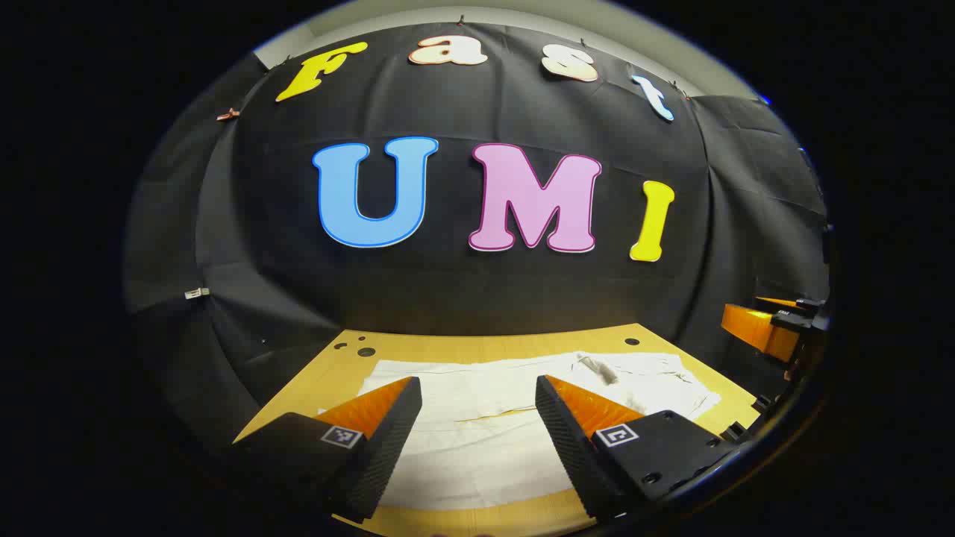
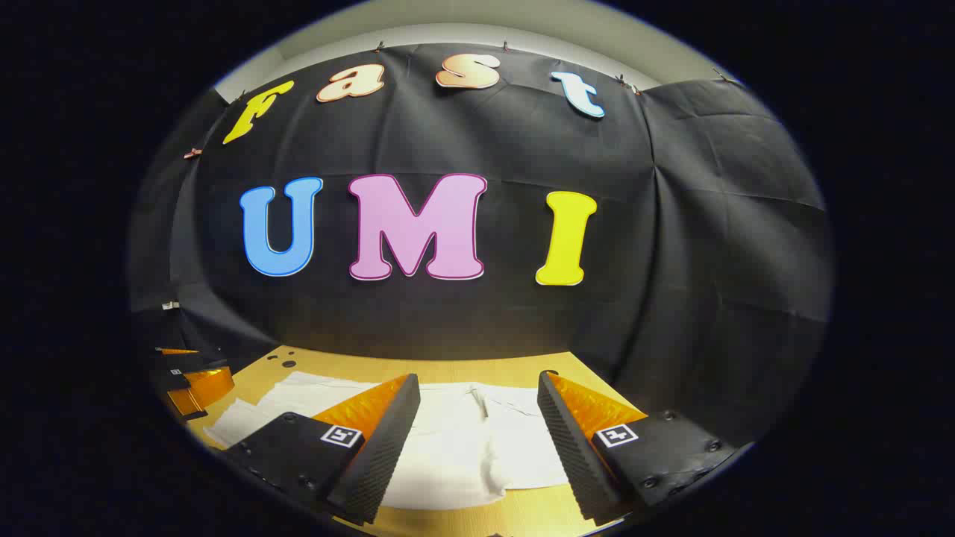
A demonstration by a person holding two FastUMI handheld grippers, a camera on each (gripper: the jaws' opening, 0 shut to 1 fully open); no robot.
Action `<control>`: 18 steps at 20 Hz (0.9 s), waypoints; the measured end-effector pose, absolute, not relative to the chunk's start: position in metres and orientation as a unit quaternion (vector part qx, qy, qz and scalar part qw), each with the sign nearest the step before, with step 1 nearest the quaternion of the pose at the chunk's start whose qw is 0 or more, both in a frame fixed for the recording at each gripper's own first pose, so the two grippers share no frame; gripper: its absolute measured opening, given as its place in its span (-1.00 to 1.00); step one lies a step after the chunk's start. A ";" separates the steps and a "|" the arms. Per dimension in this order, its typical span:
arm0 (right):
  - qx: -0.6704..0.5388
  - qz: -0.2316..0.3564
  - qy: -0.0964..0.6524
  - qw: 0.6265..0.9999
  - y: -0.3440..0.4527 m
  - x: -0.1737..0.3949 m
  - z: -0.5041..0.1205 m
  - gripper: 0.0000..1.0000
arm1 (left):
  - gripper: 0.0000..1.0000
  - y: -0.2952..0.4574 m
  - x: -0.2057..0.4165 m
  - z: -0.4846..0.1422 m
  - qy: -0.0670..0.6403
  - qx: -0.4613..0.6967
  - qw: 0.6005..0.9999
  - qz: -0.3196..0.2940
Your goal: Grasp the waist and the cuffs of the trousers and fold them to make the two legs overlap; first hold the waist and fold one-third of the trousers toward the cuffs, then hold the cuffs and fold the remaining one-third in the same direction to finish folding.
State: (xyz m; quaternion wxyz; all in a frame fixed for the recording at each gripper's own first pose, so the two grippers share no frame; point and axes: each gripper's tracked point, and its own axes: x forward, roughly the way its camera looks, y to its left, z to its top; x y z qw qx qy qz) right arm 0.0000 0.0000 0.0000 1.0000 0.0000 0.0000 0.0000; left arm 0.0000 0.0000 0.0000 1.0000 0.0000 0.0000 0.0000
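Observation:
White trousers [image 1: 477,432] lie flat on the wooden table [image 1: 462,349], spread across its width. In the left gripper view my left gripper [image 1: 477,391] hovers open above the cloth, nothing between its fingers; the waist end with a dark opening [image 1: 597,367] lies to the right. In the right gripper view my right gripper [image 2: 477,388] also stands open above the trousers [image 2: 470,447], near the fly seam [image 2: 481,406]. The right gripper [image 1: 776,328] appears at the far right edge of the left gripper view; the left gripper [image 2: 190,380] appears at the far left of the right gripper view.
The black cloth wall [image 1: 477,283] rises just behind the table's far edge. A few small holes [image 1: 365,350] mark the tabletop at the back left. A bare strip of table [image 2: 537,514] runs along the near edge.

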 end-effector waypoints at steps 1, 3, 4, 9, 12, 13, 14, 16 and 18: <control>-0.003 0.004 0.003 1.000 0.000 0.000 -0.003 0.94 | 0.95 -0.002 0.000 -0.002 0.004 0.000 1.000 0.000; -0.005 0.013 0.008 1.000 0.001 0.000 -0.005 0.95 | 0.95 -0.008 0.002 -0.005 0.008 -0.001 1.000 -0.003; -0.006 0.017 0.010 1.000 0.001 0.001 -0.007 0.95 | 0.95 -0.010 0.002 -0.008 0.010 -0.001 1.000 -0.003; -0.034 0.040 0.009 0.999 0.000 0.010 -0.013 0.95 | 0.94 -0.016 0.008 -0.003 0.004 0.012 1.000 0.003; -0.041 0.055 0.007 0.998 -0.003 0.020 -0.015 0.94 | 0.95 -0.015 0.012 -0.002 0.000 0.020 1.000 0.014; -0.039 0.060 0.007 0.997 -0.004 0.024 -0.017 0.95 | 0.94 -0.014 0.015 -0.002 -0.001 0.021 1.000 0.019; -0.039 0.064 0.007 0.997 -0.005 0.028 -0.018 0.95 | 0.94 -0.014 0.018 -0.002 0.000 0.021 0.999 0.023; -0.045 0.069 0.005 0.997 -0.012 0.036 -0.020 0.94 | 0.95 -0.014 0.022 -0.004 0.001 0.021 0.999 0.032; -0.053 0.071 0.006 0.996 -0.020 0.043 -0.023 0.94 | 0.95 -0.016 0.027 -0.005 0.002 0.020 0.999 0.039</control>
